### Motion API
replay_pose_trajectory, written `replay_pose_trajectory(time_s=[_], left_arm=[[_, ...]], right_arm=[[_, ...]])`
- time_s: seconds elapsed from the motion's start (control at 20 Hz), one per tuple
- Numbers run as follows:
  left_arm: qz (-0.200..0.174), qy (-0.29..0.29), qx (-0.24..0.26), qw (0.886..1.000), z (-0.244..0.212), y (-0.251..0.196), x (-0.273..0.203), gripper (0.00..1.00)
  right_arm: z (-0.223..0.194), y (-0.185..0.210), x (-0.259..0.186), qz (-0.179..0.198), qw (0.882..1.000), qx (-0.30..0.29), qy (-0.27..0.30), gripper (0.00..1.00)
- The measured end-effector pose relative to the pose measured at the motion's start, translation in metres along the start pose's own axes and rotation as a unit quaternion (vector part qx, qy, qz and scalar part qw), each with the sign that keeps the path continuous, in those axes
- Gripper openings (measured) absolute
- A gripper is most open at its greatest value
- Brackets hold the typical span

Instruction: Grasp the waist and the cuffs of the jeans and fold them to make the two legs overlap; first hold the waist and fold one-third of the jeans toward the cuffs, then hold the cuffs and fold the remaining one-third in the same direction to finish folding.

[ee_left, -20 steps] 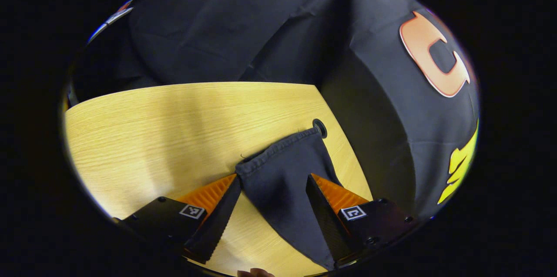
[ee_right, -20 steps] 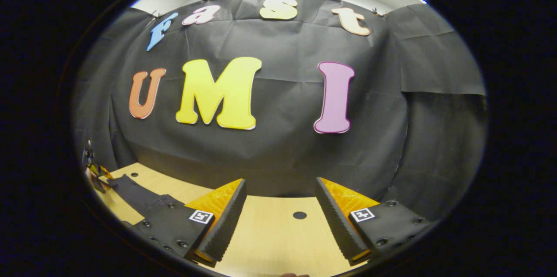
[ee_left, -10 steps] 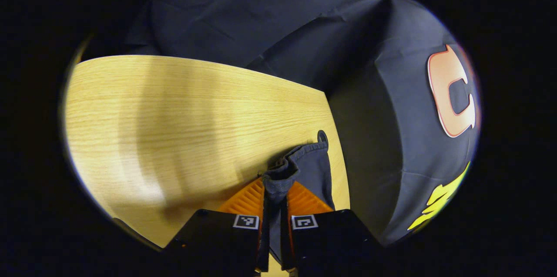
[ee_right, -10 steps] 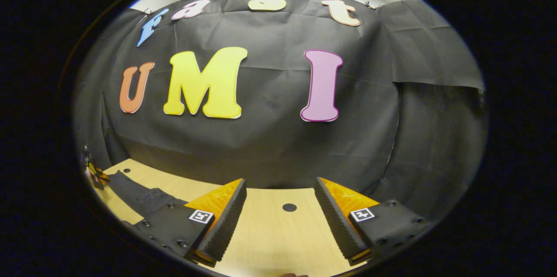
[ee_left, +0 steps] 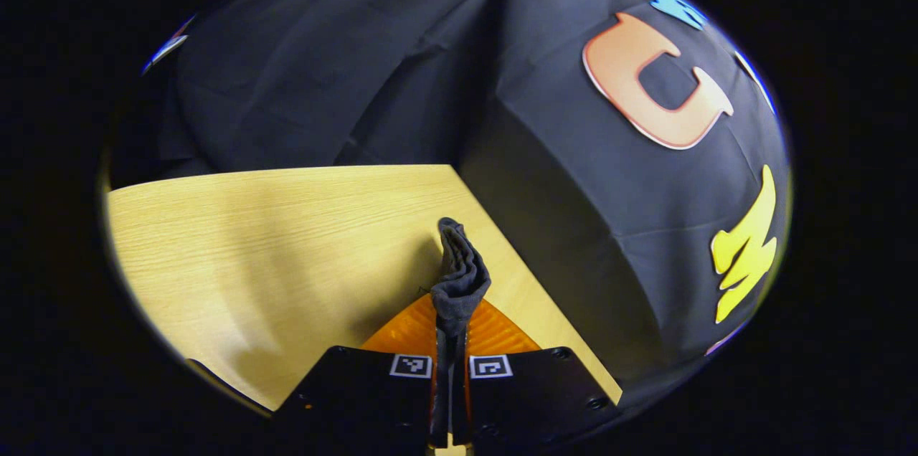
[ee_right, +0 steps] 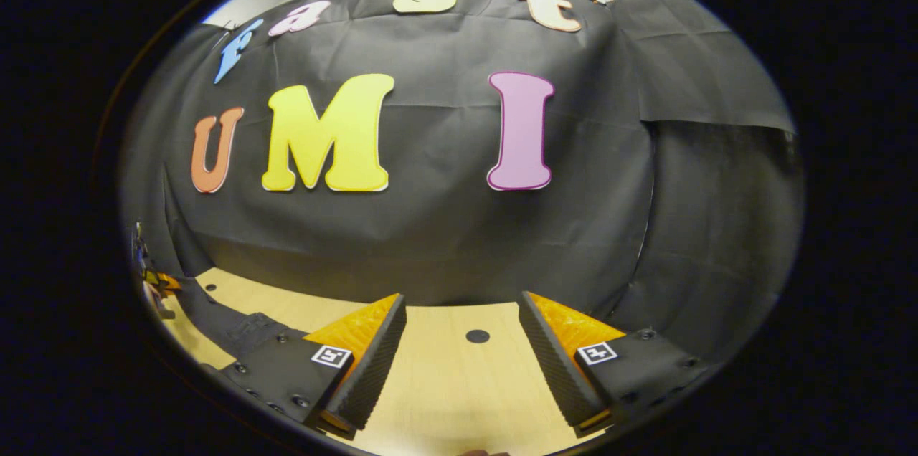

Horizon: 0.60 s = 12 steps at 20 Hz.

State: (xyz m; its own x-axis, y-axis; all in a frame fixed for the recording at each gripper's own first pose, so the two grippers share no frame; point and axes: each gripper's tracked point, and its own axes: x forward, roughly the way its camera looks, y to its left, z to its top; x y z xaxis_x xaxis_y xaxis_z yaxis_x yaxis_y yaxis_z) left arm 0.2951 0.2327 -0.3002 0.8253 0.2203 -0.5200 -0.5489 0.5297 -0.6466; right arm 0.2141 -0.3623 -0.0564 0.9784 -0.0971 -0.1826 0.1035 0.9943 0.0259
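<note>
Denim cuff (ee_left: 459, 269) pinched, left gripper (ee_left: 450, 333).

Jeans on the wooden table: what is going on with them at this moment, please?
A person works with two handheld grippers. The left gripper has its jaws shut on a bunched cuff of the dark jeans, lifted off the wooden table. The right gripper hangs with jaws open and nothing between them, above the table near a small dark hole. The jeans lie stretched at the left edge of its view. No fold is made yet.
</note>
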Motion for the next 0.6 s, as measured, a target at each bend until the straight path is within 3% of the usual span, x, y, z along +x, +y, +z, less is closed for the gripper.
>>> replay_pose_trajectory(time_s=[0.05, 0.15, 0.2, 0.3, 0.45, 0.55, 0.6], left_arm=[[-0.013, -0.01, 0.024, 1.0, -0.002, -0.025, -0.01, 0.05], [-0.046, -0.021, 0.057, 0.997, -0.013, -0.07, -0.027, 0.05], [-0.065, -0.015, 0.056, 0.996, -0.022, -0.087, -0.033, 0.05], [-0.091, -0.008, 0.052, 0.994, -0.038, -0.121, -0.044, 0.05], [-0.117, 0.003, 0.073, 0.99, -0.061, -0.151, -0.057, 0.05], [-0.134, 0.012, 0.076, 0.988, -0.076, -0.177, -0.065, 0.05], [-0.142, 0.016, 0.077, 0.987, -0.083, -0.185, -0.07, 0.05]], right_arm=[[-0.001, -0.002, -0.002, -0.002, 1.0, -0.004, -0.003, 0.98], [-0.001, -0.007, -0.006, -0.003, 1.0, 0.001, -0.003, 0.93], [-0.003, -0.009, -0.007, -0.004, 1.0, 0.004, -0.003, 0.98], [-0.003, -0.017, -0.011, -0.01, 1.0, 0.01, -0.004, 0.93], [-0.002, -0.03, -0.019, -0.019, 1.0, 0.01, -0.007, 1.0], [-0.001, -0.042, -0.026, -0.029, 0.999, 0.014, -0.009, 0.93], [-0.002, -0.047, -0.029, -0.033, 0.999, 0.016, -0.009, 0.98]])
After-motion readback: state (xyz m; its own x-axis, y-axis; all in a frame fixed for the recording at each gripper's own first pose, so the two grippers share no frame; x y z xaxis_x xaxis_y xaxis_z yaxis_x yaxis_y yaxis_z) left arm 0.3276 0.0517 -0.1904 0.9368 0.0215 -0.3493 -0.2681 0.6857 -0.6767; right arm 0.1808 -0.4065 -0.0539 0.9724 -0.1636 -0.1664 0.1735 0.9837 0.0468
